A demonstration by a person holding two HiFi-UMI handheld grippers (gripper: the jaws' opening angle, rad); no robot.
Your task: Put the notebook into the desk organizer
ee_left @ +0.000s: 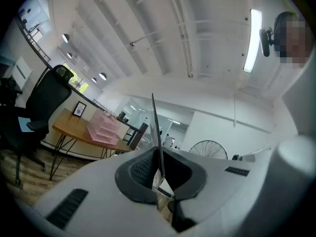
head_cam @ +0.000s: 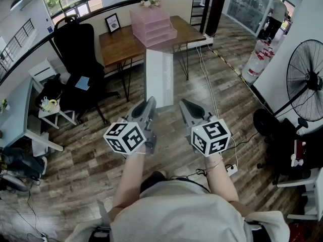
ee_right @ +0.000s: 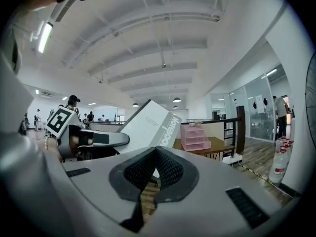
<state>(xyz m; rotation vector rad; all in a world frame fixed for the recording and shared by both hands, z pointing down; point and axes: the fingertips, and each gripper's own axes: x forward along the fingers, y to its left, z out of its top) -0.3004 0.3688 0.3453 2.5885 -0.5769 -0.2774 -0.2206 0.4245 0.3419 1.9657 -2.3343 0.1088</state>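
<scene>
My left gripper [head_cam: 150, 104] is shut on the lower edge of a white notebook [head_cam: 159, 77], which stands upright above the wooden floor. In the left gripper view the notebook [ee_left: 155, 125] shows edge-on, pinched between the dark pads [ee_left: 140, 169]. The pink desk organizer [head_cam: 153, 26], with stacked drawers, sits on a brown wooden desk [head_cam: 121, 42] ahead of the notebook. My right gripper [head_cam: 186, 106] hovers beside the left one, shut and empty. From the right gripper view the notebook [ee_right: 148, 125] leans left of the organizer [ee_right: 194, 137], and the left gripper [ee_right: 94, 139] is under it.
A black office chair [head_cam: 76, 52] stands left of the desk. A picture frame [head_cam: 112, 22] rests on the desk's far left. A standing fan [head_cam: 306, 87] and water bottles [head_cam: 255, 64] are on the right. A white stool [head_cam: 53, 112] with clutter sits at the left. Cables [head_cam: 212, 92] run across the floor.
</scene>
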